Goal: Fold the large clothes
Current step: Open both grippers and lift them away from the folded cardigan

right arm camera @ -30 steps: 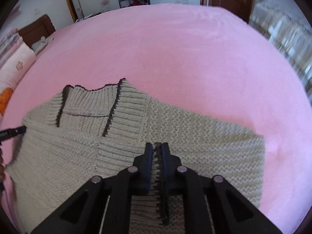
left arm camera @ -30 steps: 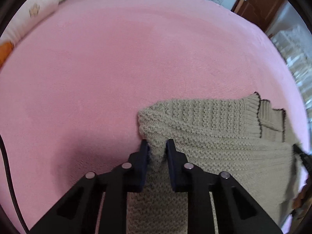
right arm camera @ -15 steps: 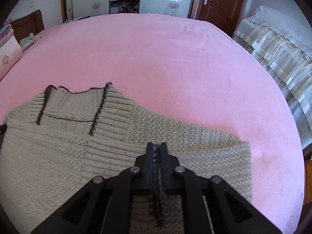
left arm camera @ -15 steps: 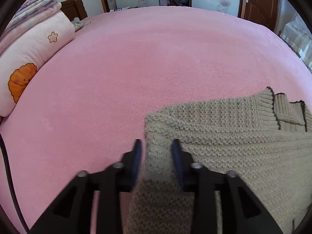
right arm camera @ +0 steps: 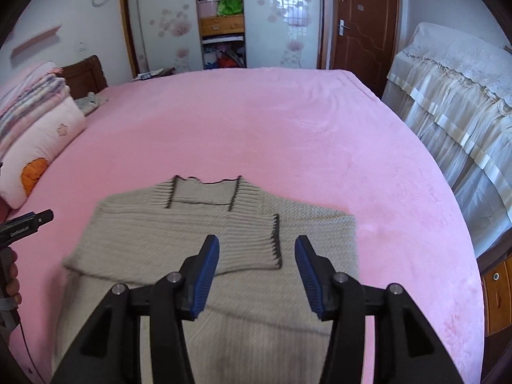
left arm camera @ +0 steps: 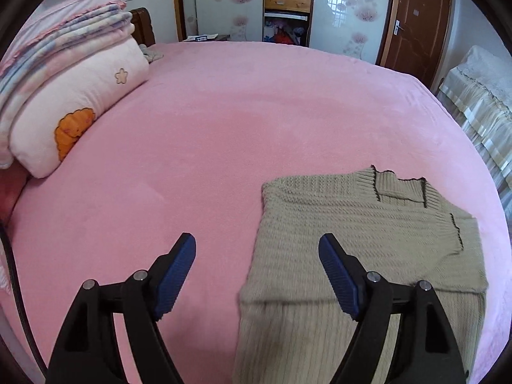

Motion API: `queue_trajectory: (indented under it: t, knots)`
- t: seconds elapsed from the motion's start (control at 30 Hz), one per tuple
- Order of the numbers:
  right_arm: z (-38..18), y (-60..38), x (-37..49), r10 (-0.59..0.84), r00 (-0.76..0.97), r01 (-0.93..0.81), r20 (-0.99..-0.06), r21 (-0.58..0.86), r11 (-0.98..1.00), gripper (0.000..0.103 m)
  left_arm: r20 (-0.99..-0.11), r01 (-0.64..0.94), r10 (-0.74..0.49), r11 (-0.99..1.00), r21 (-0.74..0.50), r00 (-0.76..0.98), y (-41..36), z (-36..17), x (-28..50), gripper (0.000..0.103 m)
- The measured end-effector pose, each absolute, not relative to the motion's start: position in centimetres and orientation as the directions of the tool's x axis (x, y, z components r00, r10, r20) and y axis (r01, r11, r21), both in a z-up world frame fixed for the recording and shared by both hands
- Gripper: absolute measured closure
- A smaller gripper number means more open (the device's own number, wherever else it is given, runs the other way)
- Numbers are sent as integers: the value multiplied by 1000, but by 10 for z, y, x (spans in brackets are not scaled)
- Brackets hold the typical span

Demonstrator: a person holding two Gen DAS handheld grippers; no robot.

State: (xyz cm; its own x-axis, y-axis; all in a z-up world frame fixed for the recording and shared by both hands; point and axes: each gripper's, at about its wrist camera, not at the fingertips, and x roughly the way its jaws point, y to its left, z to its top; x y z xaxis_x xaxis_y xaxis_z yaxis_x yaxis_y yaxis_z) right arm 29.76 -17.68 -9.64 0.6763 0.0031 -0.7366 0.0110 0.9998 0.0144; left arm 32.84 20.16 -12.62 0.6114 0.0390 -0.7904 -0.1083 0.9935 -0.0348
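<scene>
1. Left wrist view: the left claw (left arm camera: 256, 256) is hanging above the pink bed (left arm camera: 208, 128) with its jaws opening wide and nothing between them. The beige sweater (left arm camera: 352, 240) is lying flat on the bed below and to the right, collar (left arm camera: 400, 188) at the far end, a sleeve cuff (left arm camera: 454, 233) folded across the chest. To do this release well, the claw should be lifting straight clear, so that no pad is catching the loose knit and dragging the fold's left edge out of line.

2. Right wrist view: the right claw (right arm camera: 257, 256) is opening too, jaws at a middling width and empty, poised over the folded sleeve's ribbed cuff (right arm camera: 275, 240). The sweater (right arm camera: 160, 240) is sitting near the bed's (right arm camera: 288, 121) close edge. The left claw's tip (right arm camera: 28, 222) is showing at the frame's left side, held by a hand (right arm camera: 11, 275). By my reading the sleeves are in; the next grasp probably belongs at the hem, both corners taken evenly so the body is folding up square toward the collar.
</scene>
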Motion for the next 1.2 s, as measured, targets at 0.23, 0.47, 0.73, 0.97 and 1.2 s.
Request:
queue_trajectory:
  t: [0.23,0.47,0.73,0.97,1.2]
  knots:
    - [-48,-159,203,53,715,-56,-697,19,998,53,-784,-94,7,993,-66,621,208,-82,241,25]
    - [-6,-151,111,73,758,-94,-648,2,996,53,-749,-50,-24,996,-76,662,189,-38,137,25]
    - [19,-145,28,96,798,-141,-595,-28,990,53,-699,-9,-55,996,-88,713,174,-11,38,25]
    - [18,-143,-27,111,824,-155,-556,-31,987,53,-696,-5,-72,994,-109,715,173,-20,-8,25]
    - [14,-147,-65,61,853,-108,-518,-62,992,50,-664,11,-53,998,-68,746,169,-26,-37,25]
